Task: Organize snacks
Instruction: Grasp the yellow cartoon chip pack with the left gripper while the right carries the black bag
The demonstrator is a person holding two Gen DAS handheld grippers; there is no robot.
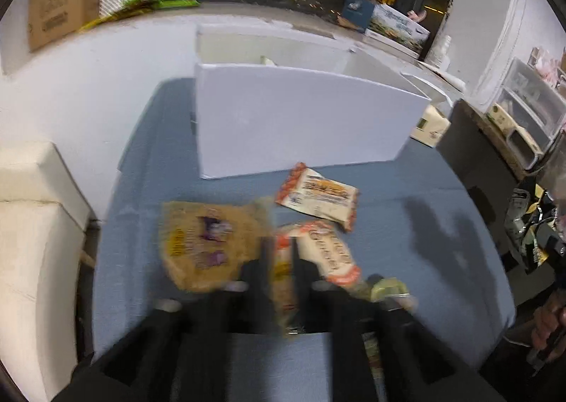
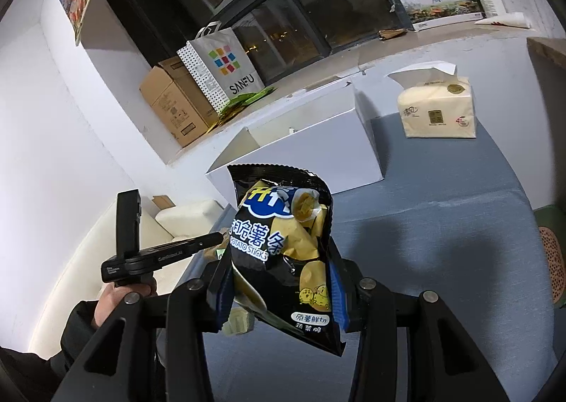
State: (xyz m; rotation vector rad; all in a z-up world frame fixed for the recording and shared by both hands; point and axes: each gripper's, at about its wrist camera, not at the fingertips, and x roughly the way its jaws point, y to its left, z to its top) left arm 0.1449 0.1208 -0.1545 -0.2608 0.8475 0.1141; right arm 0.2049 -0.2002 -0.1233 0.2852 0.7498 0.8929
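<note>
The left wrist view is blurred. My left gripper [image 1: 279, 267] points down at a blue-grey surface [image 1: 406, 175], shut on an orange-and-white snack packet [image 1: 283, 281] that stands edge-on between its fingers. A brown packet [image 1: 208, 243] lies just to its left. Another orange-and-white packet [image 1: 318, 197] lies ahead, near an open white box [image 1: 300, 119]. A small green-and-yellow item [image 1: 389, 289] sits at the right finger. My right gripper [image 2: 279, 289] is shut on a black potato-sticks bag [image 2: 279, 246], held upright above the surface in front of the white box [image 2: 300, 144].
A tissue pack [image 2: 437, 108] stands right of the box. Cream cushions [image 1: 32, 243] border the surface on the left. On the window ledge stand a cardboard box [image 2: 173, 101] and a paper shopping bag [image 2: 219, 66]. A hand [image 2: 109, 299] holds the left gripper's handle.
</note>
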